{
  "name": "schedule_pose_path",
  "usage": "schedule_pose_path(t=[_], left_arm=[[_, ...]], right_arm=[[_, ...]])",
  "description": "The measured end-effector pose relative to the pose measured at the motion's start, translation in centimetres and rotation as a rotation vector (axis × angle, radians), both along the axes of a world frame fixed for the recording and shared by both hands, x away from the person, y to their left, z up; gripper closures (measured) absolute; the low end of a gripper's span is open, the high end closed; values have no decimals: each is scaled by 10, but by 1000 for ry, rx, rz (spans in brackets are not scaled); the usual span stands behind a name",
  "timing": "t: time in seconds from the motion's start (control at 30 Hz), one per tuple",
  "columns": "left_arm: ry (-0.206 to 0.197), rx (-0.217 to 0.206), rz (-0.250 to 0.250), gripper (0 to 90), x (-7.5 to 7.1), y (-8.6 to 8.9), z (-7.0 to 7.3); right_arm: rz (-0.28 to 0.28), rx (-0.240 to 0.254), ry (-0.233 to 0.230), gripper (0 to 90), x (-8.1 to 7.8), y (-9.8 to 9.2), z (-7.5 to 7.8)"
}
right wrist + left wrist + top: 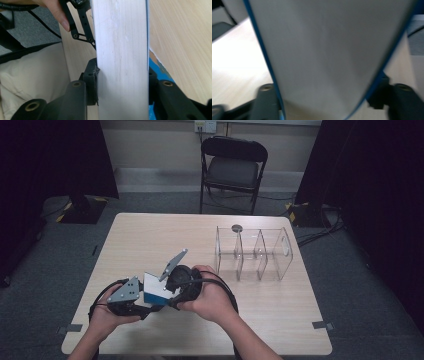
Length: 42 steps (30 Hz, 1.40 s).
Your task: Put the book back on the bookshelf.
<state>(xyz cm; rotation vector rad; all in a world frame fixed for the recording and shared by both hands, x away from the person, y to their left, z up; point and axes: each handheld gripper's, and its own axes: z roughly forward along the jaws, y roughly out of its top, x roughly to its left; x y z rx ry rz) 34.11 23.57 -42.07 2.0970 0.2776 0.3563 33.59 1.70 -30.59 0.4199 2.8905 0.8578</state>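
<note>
A white box with blue edges hangs just above the near-left part of the table, caught between both grippers. My left gripper comes at it from the left, and its jaws stand against the box's blue-edged sides. My right gripper comes from the right, and its black pads press on the narrow white face of the box. In the right gripper view, the left gripper's black linkage and a fingertip of the hand holding it show behind the box. The box's far end is hidden in both gripper views.
A clear plastic organiser with several compartments stands at the right of the wooden table, with a small dark round thing behind it. A black folding chair stands beyond the table's far edge. Black cables trail from both grippers.
</note>
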Motion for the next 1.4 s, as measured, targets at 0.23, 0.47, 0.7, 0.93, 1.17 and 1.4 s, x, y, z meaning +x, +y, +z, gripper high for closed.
schedule_pose_path(t=[0.23, 0.47, 0.7, 0.93, 1.17, 1.4], left_arm=[[-20, -7, 21, 533, 1, -3, 5], [11, -52, 65, 563, 3, 1, 13], [46, -80, 124, 595, 6, 18, 21], [91, -142, 224, 608, 14, 32, 20], [93, -159, 272, 609, 14, 33, 19], [82, -160, 276, 606, 11, 32, 18]], right_arm=[[27, 113, -61, 430, 5, -14, -3], [-82, 334, -132, 292, 9, -59, 11], [-216, 390, -174, 224, 12, -95, 5], [-273, 318, -95, 212, 11, -104, -60], [-318, 195, -25, 186, 8, -112, -146], [-359, 176, -92, 152, 3, -118, -190]])
